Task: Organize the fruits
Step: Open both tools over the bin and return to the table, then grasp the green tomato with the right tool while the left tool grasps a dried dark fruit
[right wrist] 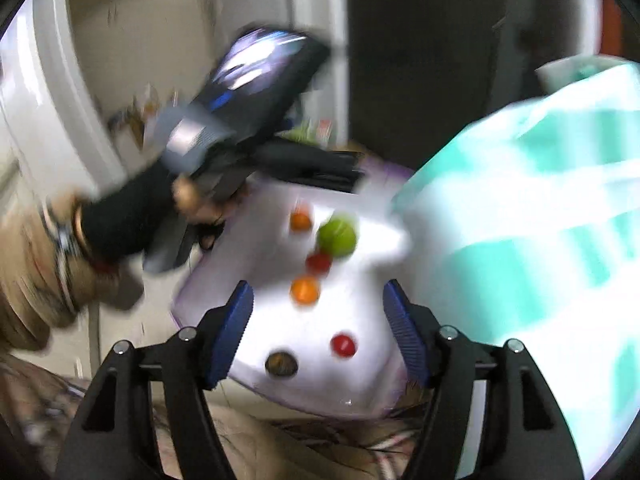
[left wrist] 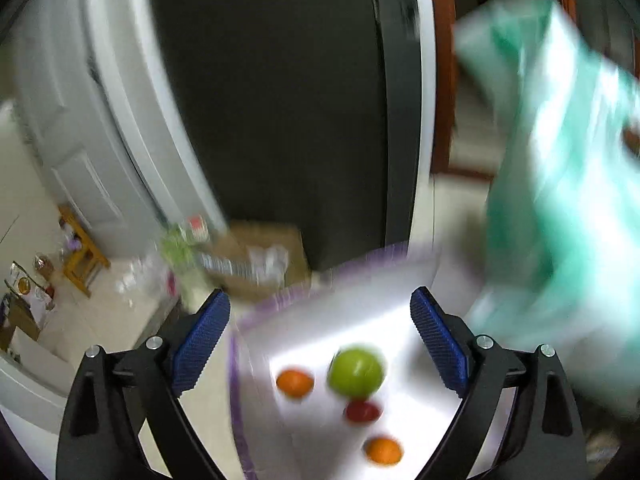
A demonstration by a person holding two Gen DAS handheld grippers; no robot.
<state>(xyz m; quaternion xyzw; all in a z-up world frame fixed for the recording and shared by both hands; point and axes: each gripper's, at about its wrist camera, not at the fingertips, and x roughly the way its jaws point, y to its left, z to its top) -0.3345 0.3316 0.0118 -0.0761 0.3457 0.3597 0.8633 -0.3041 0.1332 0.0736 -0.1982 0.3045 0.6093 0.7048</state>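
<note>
Both views are blurred by motion. A green apple (left wrist: 355, 372) (right wrist: 337, 237) lies on a white surface (left wrist: 320, 320) (right wrist: 320, 376) with two oranges (left wrist: 295, 382) (left wrist: 383, 451), a red fruit (left wrist: 362, 411) and, in the right wrist view, another red fruit (right wrist: 343, 345) and a brown fruit (right wrist: 281, 363). My left gripper (left wrist: 320, 344) is open and empty above them. My right gripper (right wrist: 318, 332) is open and empty above the white surface. The left gripper also shows in the right wrist view (right wrist: 256, 92), held by a gloved hand.
A green and white plastic bag (left wrist: 560, 184) (right wrist: 532, 240) hangs at the right. A dark doorway (left wrist: 272, 100) and a white door (left wrist: 80, 140) stand behind. A cardboard box with bottles (left wrist: 256, 260) and a wooden stool (left wrist: 82, 252) sit on the floor.
</note>
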